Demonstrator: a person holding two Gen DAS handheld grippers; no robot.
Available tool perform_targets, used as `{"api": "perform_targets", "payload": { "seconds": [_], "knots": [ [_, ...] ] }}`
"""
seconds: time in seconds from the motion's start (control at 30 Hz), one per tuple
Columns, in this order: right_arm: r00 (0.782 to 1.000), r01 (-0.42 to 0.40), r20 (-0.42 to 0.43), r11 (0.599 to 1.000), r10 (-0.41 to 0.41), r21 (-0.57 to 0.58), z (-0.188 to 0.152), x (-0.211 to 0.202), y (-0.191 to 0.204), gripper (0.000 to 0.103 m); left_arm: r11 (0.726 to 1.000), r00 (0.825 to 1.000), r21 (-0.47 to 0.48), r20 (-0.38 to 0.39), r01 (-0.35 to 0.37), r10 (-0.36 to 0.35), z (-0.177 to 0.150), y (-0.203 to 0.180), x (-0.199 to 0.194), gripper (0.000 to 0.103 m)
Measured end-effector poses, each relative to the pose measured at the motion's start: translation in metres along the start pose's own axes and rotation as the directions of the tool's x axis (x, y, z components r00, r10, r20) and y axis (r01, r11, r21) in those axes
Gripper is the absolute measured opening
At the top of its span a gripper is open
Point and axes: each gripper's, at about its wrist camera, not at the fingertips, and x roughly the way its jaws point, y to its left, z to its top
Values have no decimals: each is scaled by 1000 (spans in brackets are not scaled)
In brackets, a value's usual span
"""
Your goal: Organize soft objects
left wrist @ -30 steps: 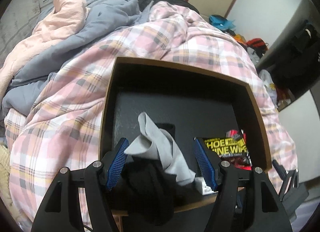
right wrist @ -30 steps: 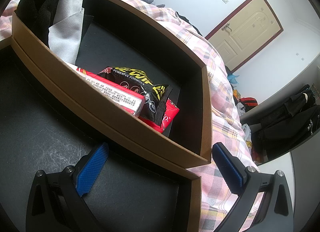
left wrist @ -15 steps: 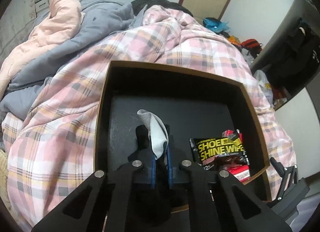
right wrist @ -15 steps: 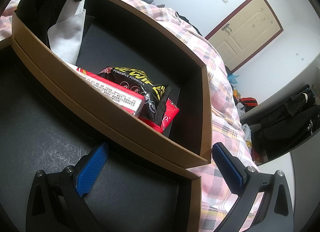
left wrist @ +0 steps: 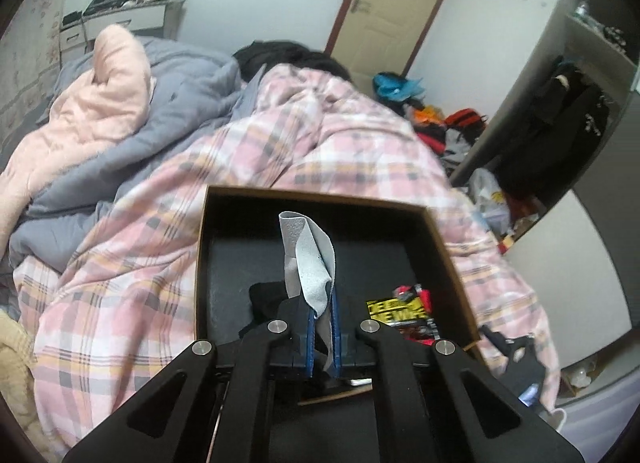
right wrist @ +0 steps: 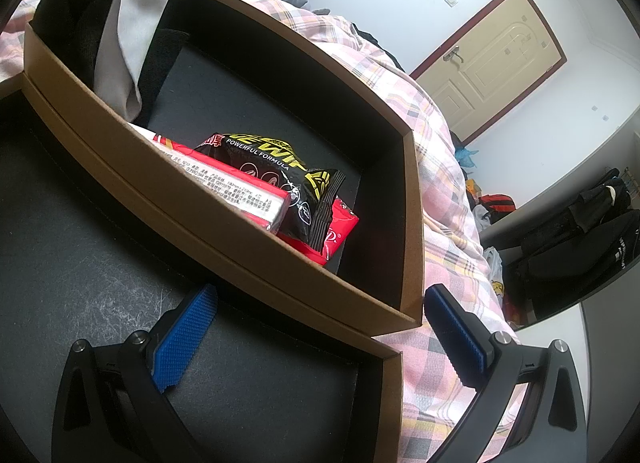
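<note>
My left gripper (left wrist: 322, 333) is shut on a grey cloth (left wrist: 308, 255) and holds it up over the brown cardboard box (left wrist: 202, 263). The cloth also shows in the right wrist view (right wrist: 132, 35), hanging from above into the box's near left corner. A black cloth (left wrist: 266, 301) lies under it in the box and shows in the right wrist view (right wrist: 86, 35). My right gripper (right wrist: 320, 337) is open and empty, low over the box lid (right wrist: 384, 355) beside the box wall (right wrist: 240, 239).
A black and yellow shoe-wipe packet (right wrist: 280, 175) and red packets (right wrist: 332, 231) lie in the box's right part. The box rests on a pink plaid blanket (left wrist: 140, 263). Grey and peach bedding (left wrist: 100, 115) lies behind. A door (left wrist: 392, 11) and clutter stand at the back.
My left gripper has closed on the grey cloth and lifted it up out of the box. The right gripper has not moved.
</note>
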Motion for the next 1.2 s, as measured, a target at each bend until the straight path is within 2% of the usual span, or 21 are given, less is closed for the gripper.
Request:
{"api": "perform_targets", "payload": {
  "seconds": [0.2,0.33,0.4,0.53,0.8,0.97,1.2],
  "knots": [
    [1000,0,0,1000,0,0,0,0,0,102,999,996,8,81,41,-41,4,-15,-45,2],
    [1000,0,0,1000,0,0,0,0,0,102,995,988,56,127,78,-84,3,-32,-80,2],
    [1000,-1,-1,1000,1,1,0,0,0,102,992,982,86,157,90,-103,-1,-41,-99,2],
    [1000,-2,-1,1000,2,1,0,0,0,102,987,978,121,167,103,-123,-23,-49,-115,2],
    [1000,-2,0,1000,2,1,1,-1,1,102,986,989,100,56,132,-138,-79,-30,-76,2],
    [1000,-2,-1,1000,2,1,1,0,0,102,984,989,93,-9,151,-151,-107,-23,-46,2],
    [1000,-2,0,1000,2,1,1,-1,1,102,989,986,60,-108,137,-130,-128,-15,2,2]
  ]
}}
